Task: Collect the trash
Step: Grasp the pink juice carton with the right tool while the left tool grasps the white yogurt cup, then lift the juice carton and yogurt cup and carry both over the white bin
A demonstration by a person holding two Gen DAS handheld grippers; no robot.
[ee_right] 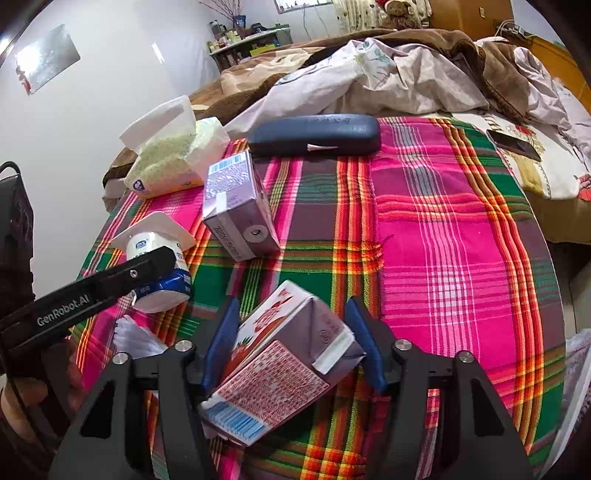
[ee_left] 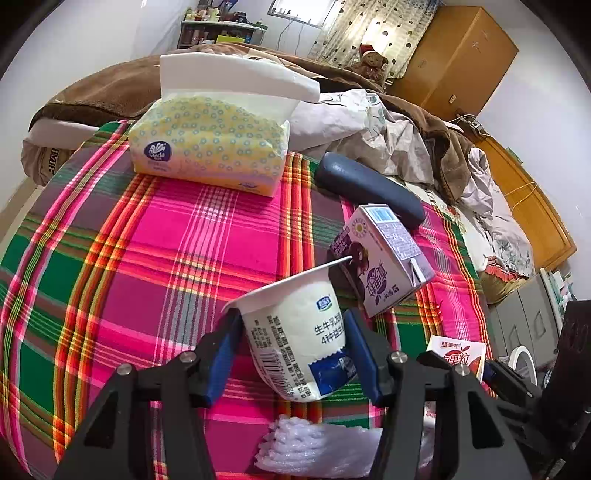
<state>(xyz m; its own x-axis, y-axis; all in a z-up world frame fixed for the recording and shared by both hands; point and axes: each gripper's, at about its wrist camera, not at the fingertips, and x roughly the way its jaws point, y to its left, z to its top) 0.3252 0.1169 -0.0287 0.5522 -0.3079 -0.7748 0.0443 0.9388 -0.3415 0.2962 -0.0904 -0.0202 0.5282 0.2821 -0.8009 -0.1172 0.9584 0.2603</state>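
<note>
1. The red carton [ee_left: 456, 356] is largely hidden behind the left gripper's arm in the left wrist view.
2. The white plastic bag [ee_left: 317, 448] is cut off at the near edge.
3. The shelf items [ee_right: 240, 35] on the far side are too small to be identified.
4. The phone [ee_right: 515, 144] screen is blurred.

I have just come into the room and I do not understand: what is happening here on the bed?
A person with two handheld grippers is collecting trash from the pink-and-green plaid cloth. The left gripper is closed around a white plastic yogurt cup. The right gripper has a red-and-white strawberry drink carton between its fingers, though contact is unclear. A purple drink carton lies ungrasped, beside a dark blue glasses case and a yellow tissue pack.
</note>
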